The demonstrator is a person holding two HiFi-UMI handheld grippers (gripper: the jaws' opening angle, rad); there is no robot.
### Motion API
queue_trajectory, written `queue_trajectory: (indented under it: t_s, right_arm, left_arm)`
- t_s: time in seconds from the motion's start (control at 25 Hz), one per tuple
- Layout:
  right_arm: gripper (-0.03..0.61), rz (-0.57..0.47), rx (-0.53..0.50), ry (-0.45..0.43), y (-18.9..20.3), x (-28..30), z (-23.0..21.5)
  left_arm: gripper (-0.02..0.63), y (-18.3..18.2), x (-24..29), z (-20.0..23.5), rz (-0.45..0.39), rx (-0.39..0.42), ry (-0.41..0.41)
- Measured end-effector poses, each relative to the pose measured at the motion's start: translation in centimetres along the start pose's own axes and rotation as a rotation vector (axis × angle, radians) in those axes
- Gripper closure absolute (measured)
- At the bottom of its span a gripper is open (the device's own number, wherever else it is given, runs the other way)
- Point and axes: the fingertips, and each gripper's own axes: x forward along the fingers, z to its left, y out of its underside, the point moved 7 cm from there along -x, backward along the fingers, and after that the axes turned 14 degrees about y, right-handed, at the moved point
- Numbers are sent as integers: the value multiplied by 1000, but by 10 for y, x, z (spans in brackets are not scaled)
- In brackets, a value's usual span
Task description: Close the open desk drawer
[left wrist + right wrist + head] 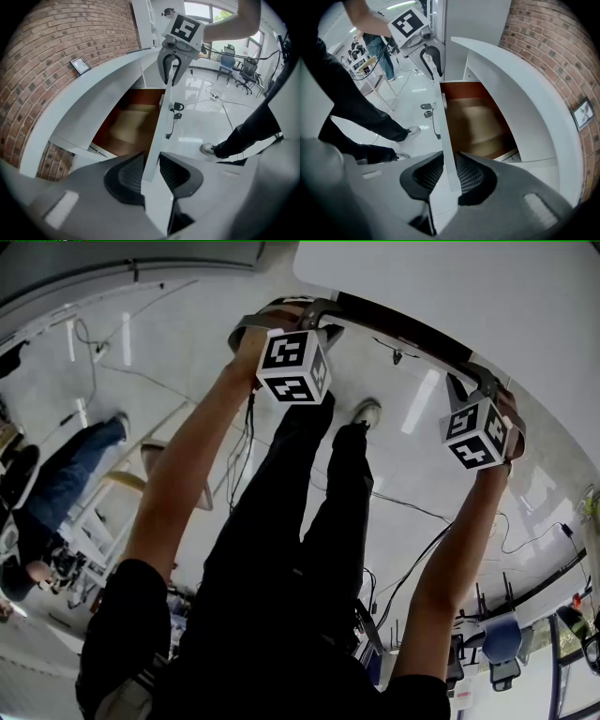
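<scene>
White desk [89, 96], drawer [125, 129] open, brown inside; brick wall [51, 51], glossy white floor [201, 124]. Left gripper [151, 163] and right gripper [451, 176]: jaws clamped on drawer front [442, 126].

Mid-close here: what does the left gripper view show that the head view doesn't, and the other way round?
Only the left gripper view: the drawer's brown inside, the brick wall, and the left gripper closed on the drawer front. Only the head view: the left forearm and a bystander in jeans. Shared: the right gripper on that same front.
</scene>
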Motion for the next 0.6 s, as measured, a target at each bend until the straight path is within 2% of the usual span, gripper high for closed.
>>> queue_trajectory:
  t_s: [0.6]
  right_arm:
    - [489,-3,3,21,0,5,-10]
  left_arm:
    - [497,-4,2,10,14,-17,-19]
